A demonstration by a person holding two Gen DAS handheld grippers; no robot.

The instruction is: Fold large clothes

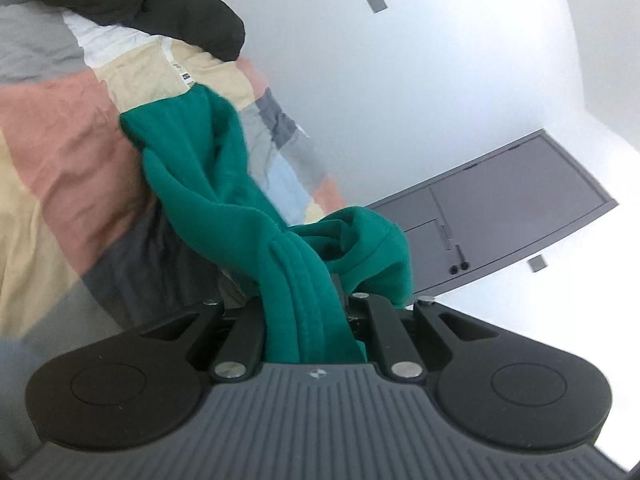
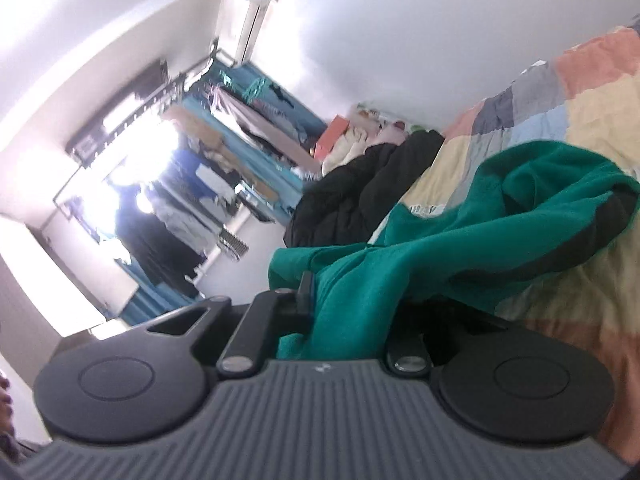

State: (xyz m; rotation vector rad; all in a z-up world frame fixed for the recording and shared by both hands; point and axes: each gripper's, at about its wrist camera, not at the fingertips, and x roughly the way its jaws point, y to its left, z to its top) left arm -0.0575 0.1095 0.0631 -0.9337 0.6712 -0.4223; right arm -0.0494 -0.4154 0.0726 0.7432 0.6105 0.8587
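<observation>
Left wrist view shows the left gripper (image 1: 308, 320) clamped narrow on a bunched ridge of the green sweatshirt (image 1: 208, 168), the cloth wedged thick between its two arms and spilling out ahead. From there the sweatshirt runs away from the claw, up and to the left, as a twisted rope that reaches down onto the patchwork quilt (image 1: 60, 152) on the bed. A dark jacket (image 1: 160, 4) lies heaped at the far left end of the quilt, clear of the green cloth, and a grey door (image 1: 520, 208) stands in the wall to the right.

In the right wrist view the right gripper (image 2: 340, 316) is likewise closed on the sweatshirt (image 2: 460, 240), with fabric packed between its arms. Here the cloth stretches off to the right, over the quilt (image 2: 592, 112), and a dark inner lining shows in the fold at its far right end. A crowded clothes rack (image 2: 224, 140) fills the far left of the room.

So each claw holds one end of the same garment, and its long axis runs between them, still twisted and not flat. The next move likely turns on drawing the two held ends apart, so the twisted length opens out above the quilt. Neither hand looks clearly nearer the loose middle.
</observation>
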